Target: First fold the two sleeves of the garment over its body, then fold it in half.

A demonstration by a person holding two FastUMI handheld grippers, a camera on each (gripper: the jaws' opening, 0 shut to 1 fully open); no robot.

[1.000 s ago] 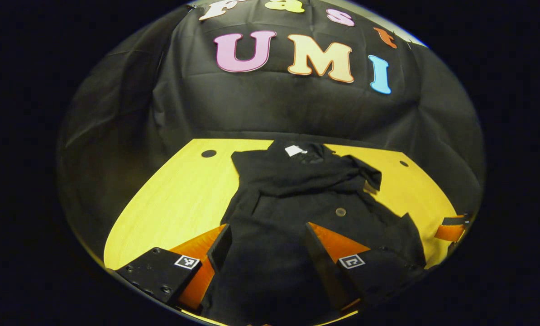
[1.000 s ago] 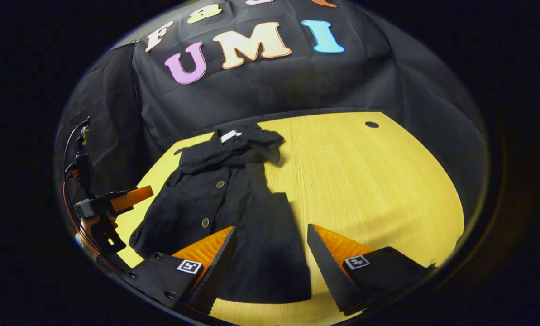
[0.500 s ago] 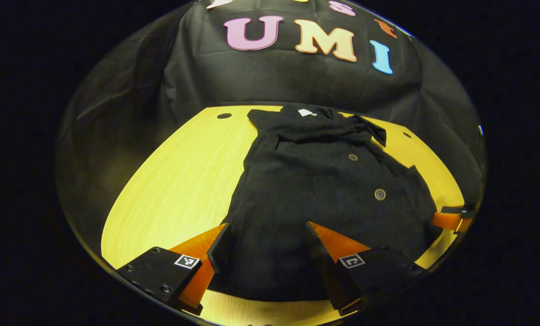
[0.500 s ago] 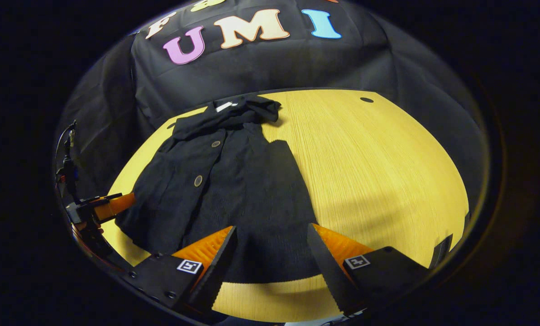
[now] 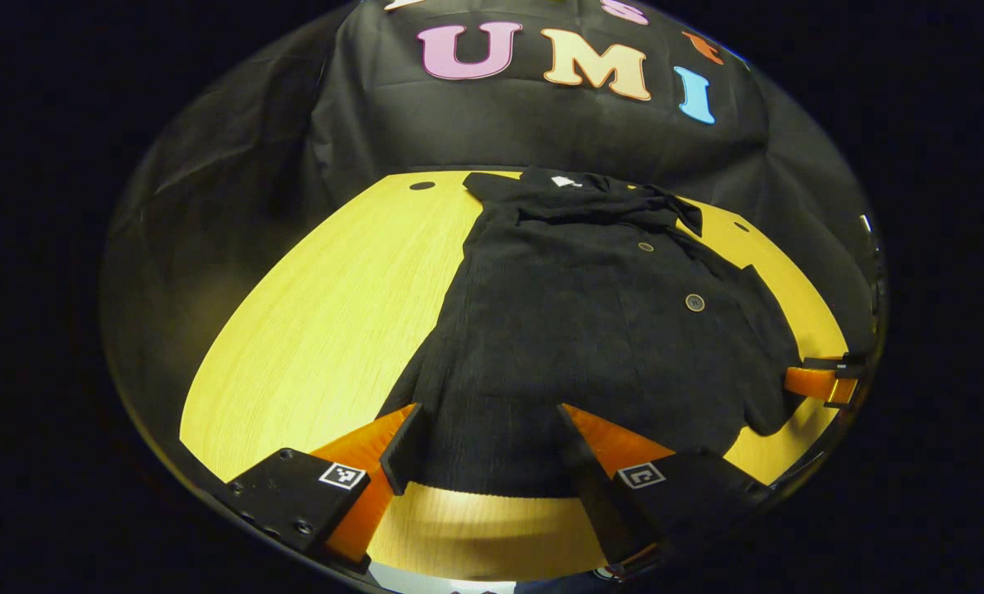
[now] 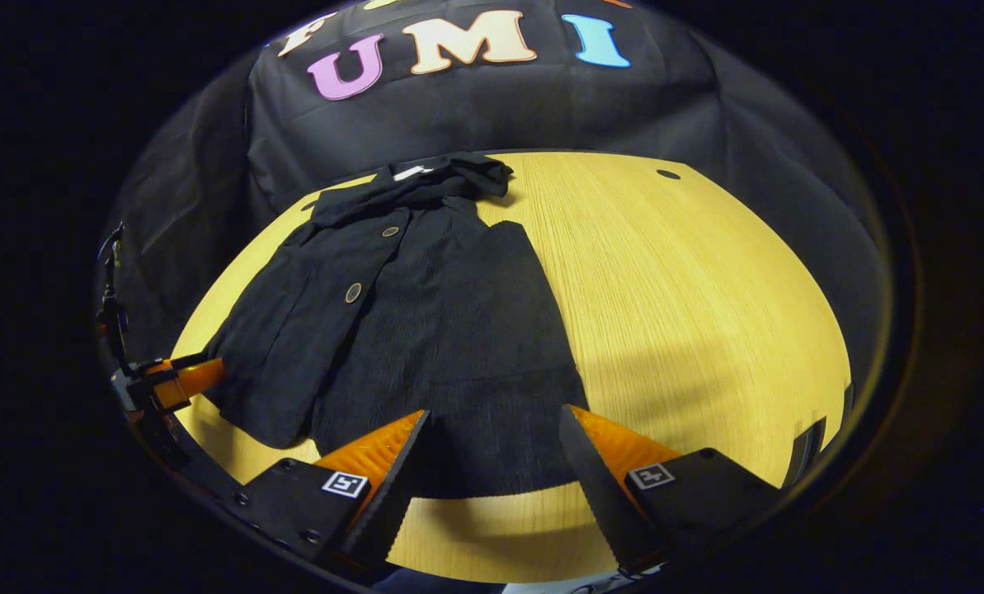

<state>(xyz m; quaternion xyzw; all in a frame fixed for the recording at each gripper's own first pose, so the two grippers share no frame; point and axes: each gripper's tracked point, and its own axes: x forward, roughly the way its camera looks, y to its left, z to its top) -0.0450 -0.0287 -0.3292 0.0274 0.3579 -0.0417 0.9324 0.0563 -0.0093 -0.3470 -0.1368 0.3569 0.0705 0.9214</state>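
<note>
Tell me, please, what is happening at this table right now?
A person holds a claw in each hand over a black buttoned garment lying flat on the yellow wooden table. The left claw and right claw both hang open near its hem, gripping nothing. The sleeves look folded in; the half fold is not yet done.

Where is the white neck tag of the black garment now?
The white tag sits at the garment's far collar end, near the booth wall, beyond both buttons, seen in the left gripper view.
</note>
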